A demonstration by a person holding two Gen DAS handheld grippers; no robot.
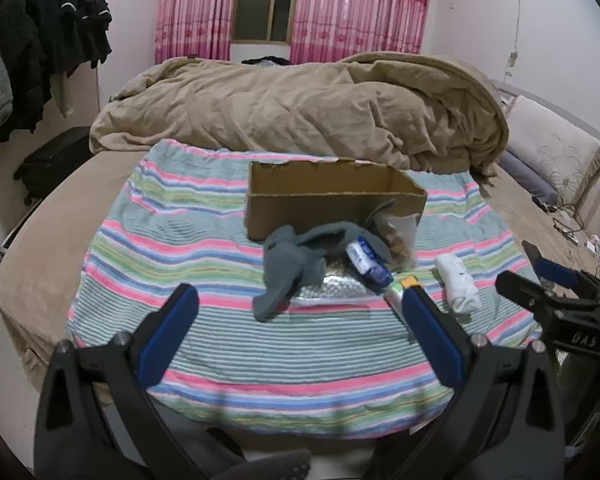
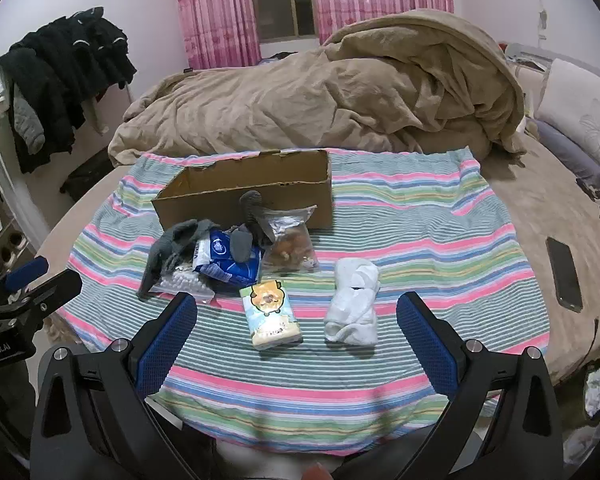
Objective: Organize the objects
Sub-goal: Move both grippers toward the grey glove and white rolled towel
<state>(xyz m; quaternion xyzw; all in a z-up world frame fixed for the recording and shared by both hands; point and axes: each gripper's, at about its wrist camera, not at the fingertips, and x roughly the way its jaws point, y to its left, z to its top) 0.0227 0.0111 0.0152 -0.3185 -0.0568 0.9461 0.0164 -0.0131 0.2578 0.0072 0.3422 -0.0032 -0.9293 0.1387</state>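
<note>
An open cardboard box (image 1: 332,204) (image 2: 244,196) stands on a striped cloth (image 1: 228,344) on the bed. In front of it lie grey socks (image 1: 288,268) (image 2: 172,248), a blue packet (image 1: 368,260) (image 2: 228,260), a clear bag of white pellets (image 2: 180,278), a clear snack bag (image 2: 290,240) (image 1: 402,236), a tissue pack with a cartoon animal (image 2: 270,316) and a rolled white sock (image 2: 354,300) (image 1: 458,282). My left gripper (image 1: 300,320) is open and empty, short of the grey socks. My right gripper (image 2: 296,324) is open and empty, straddling the tissue pack and white sock from above.
A crumpled tan duvet (image 1: 300,108) fills the bed behind the box. A black phone (image 2: 564,274) lies on the bed at the right. Dark clothes (image 1: 40,48) hang at the left wall. Pillows (image 2: 580,120) and cables are at the right.
</note>
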